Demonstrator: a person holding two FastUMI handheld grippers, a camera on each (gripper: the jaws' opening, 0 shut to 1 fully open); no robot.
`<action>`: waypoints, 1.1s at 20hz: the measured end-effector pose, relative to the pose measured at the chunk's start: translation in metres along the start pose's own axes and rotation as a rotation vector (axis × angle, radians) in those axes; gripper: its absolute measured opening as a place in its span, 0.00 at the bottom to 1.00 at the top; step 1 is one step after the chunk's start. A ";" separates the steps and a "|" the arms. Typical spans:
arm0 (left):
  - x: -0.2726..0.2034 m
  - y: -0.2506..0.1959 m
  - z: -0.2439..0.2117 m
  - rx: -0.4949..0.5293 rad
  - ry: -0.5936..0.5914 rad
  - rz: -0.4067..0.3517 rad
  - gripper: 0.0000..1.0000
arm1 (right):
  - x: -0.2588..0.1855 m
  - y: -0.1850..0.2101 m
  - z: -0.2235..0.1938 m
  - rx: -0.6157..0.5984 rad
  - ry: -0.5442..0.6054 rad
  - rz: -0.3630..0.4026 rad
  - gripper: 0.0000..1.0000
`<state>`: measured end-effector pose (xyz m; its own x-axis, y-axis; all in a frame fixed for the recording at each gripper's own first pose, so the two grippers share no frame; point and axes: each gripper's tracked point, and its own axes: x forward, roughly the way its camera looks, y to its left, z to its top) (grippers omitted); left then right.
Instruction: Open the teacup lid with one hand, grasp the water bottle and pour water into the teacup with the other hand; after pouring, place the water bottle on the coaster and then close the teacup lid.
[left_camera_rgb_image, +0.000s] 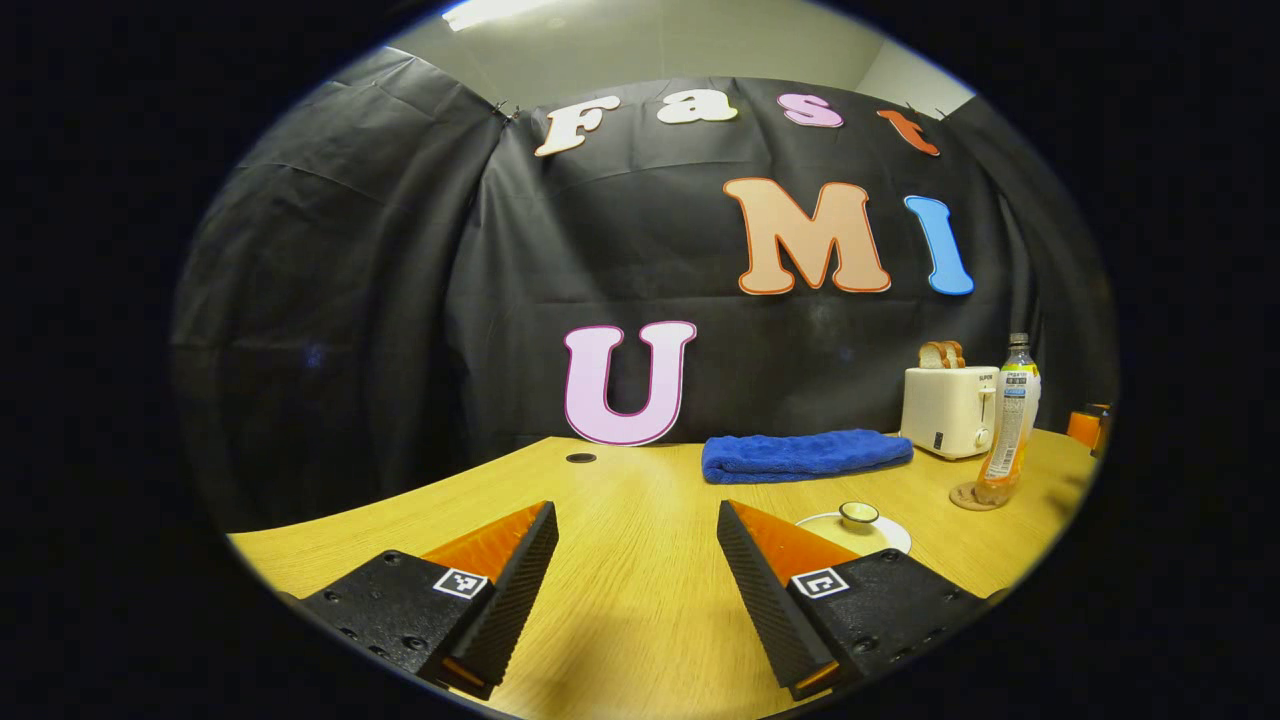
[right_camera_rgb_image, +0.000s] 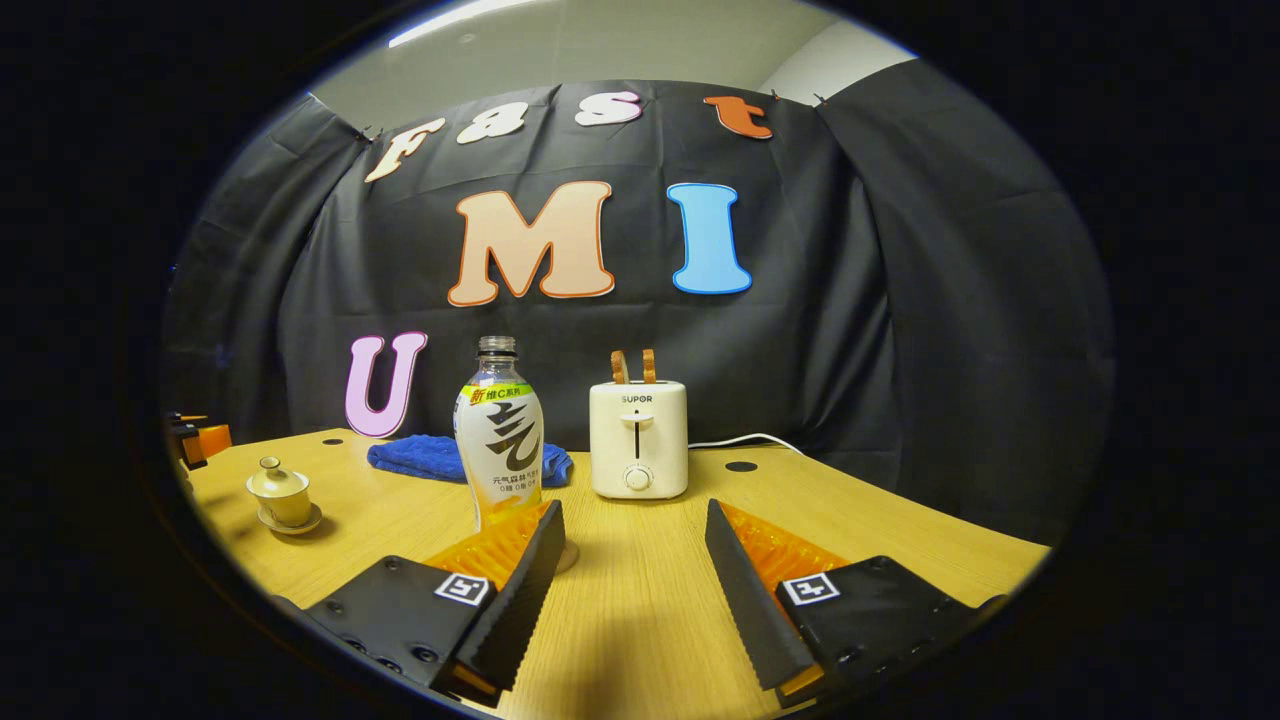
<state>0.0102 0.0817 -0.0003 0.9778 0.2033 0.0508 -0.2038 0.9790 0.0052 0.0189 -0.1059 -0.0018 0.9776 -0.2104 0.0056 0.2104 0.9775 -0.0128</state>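
Observation:
A pale lidded teacup (right_camera_rgb_image: 280, 487) sits on its saucer (right_camera_rgb_image: 290, 524) at the table's left in the right gripper view. In the left gripper view the teacup lid (left_camera_rgb_image: 859, 514) peeks over my right finger, lid on. The clear water bottle (right_camera_rgb_image: 498, 440) with a little orange liquid stands upright on a round coaster (left_camera_rgb_image: 966, 497), just beyond my right gripper (right_camera_rgb_image: 633, 507), which is open and empty. The bottle (left_camera_rgb_image: 1010, 430) stands far right of my left gripper (left_camera_rgb_image: 635, 510), also open and holding nothing.
A white toaster (right_camera_rgb_image: 638, 438) with two bread slices stands at the back, its cord trailing right. A folded blue towel (left_camera_rgb_image: 805, 455) lies by the wall. The wooden table (left_camera_rgb_image: 620, 600) has small round holes. The other gripper (right_camera_rgb_image: 195, 440) shows at the left edge.

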 end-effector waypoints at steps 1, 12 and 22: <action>0.000 0.000 0.000 0.000 -0.001 0.000 0.94 | 0.000 0.000 0.000 0.000 0.000 0.000 0.90; 0.000 -0.001 0.000 0.000 0.000 0.000 0.94 | -0.001 0.000 0.000 0.000 0.000 0.000 0.90; 0.000 -0.001 0.000 0.000 0.000 0.000 0.94 | 0.000 0.000 0.000 0.000 0.000 0.001 0.92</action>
<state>0.0103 0.0810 0.0001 0.9777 0.2037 0.0508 -0.2042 0.9789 0.0053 0.0187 -0.1060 -0.0017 0.9777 -0.2099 0.0058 0.2099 0.9776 -0.0128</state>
